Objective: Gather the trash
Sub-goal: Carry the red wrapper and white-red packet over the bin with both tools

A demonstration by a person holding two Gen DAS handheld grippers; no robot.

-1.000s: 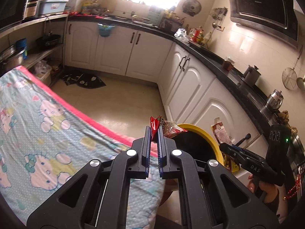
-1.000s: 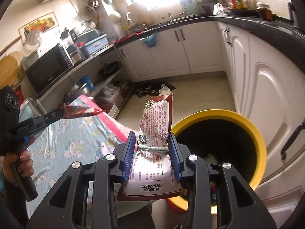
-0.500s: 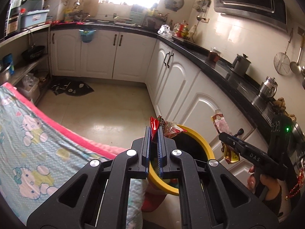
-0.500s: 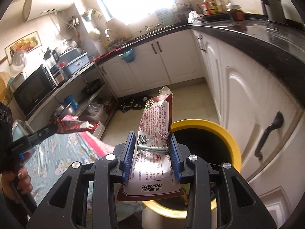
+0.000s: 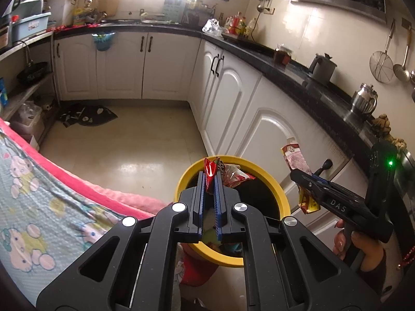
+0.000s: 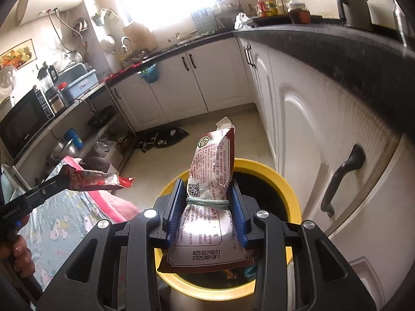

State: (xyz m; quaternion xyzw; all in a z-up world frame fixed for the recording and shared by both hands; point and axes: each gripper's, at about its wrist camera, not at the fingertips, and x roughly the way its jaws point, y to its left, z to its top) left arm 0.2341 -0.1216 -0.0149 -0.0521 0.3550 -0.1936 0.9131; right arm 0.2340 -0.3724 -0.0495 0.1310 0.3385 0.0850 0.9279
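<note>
Left gripper [image 5: 210, 178] is clamped tight on a red foil wrapper [image 5: 211, 167], jaws nearly touching, wrapper tip poking out past the fingertips. I see it sitting right over the near rim of the yellow-rimmed bin [image 5: 281, 194]. Right gripper [image 6: 207, 194] is closed on a tall printed snack bag [image 6: 210, 178] with a green rubber band [image 6: 207, 202] round its middle; bag stands upright between the blue pads [image 6: 237, 212], its lower end hanging over the bin opening. Bin [image 6: 290, 197] is on the floor just beside the white cabinets [image 6: 311, 134], next to the pink-edged cartoon-print cloth [image 5: 39, 194]. Some trash is already inside the bin; I can't tell what it is.
</note>
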